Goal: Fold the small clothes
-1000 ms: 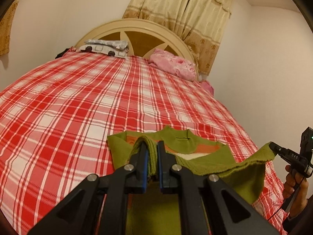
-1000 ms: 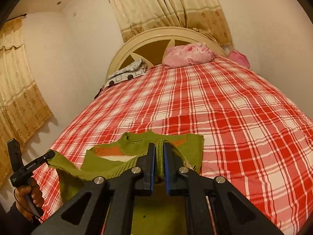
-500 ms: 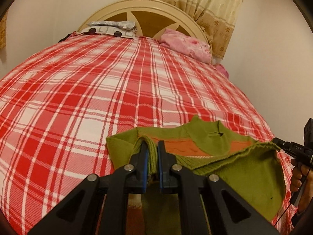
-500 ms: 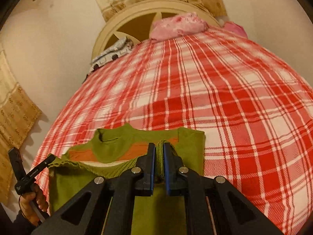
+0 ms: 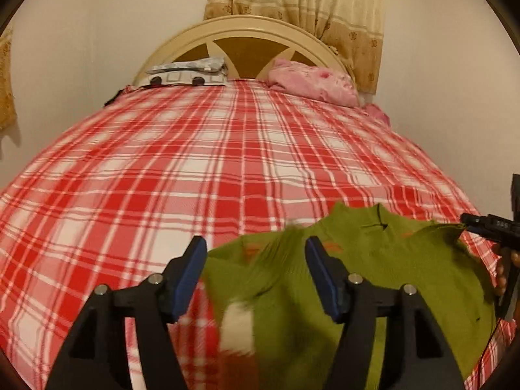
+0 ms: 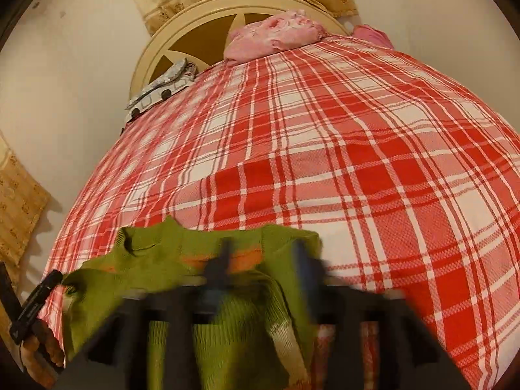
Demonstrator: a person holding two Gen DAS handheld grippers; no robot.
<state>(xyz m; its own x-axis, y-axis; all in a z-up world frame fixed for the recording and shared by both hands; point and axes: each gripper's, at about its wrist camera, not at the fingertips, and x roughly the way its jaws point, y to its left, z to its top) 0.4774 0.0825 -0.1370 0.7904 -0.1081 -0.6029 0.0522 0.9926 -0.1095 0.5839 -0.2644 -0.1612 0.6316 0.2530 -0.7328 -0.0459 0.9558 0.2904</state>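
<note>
Bed (image 5: pixel 195 169) fills both views, red and white checked cover, cream arched headboard (image 5: pixel 240 29) at the far end

Green sweater (image 5: pixel 383 279) lies at the near edge of the bed, toward the near right corner in the left wrist view, folded over on itself, collar pointing at the headboard, orange band showing just under the fold

Pink pillow (image 5: pixel 312 81) at the head end, right side. Grey patterned bundle (image 5: pixel 188 71) at the head end, left side, against the headboard. Beige curtain (image 5: pixel 325 9) behind the headboard

Left gripper (image 5: pixel 256 256): jaws opening, blue pads spread either side of a ribbed sweater edge, pads not pressing it, cloth released

Right gripper (image 6: pixel 260 260): blurred in its own view, jaws opening, fingers apart with sweater cloth between them, no clamp visible. In the left wrist view its tip sits at the sweater's far right corner, a hand (image 5: pixel 505 269) on the handle
</note>
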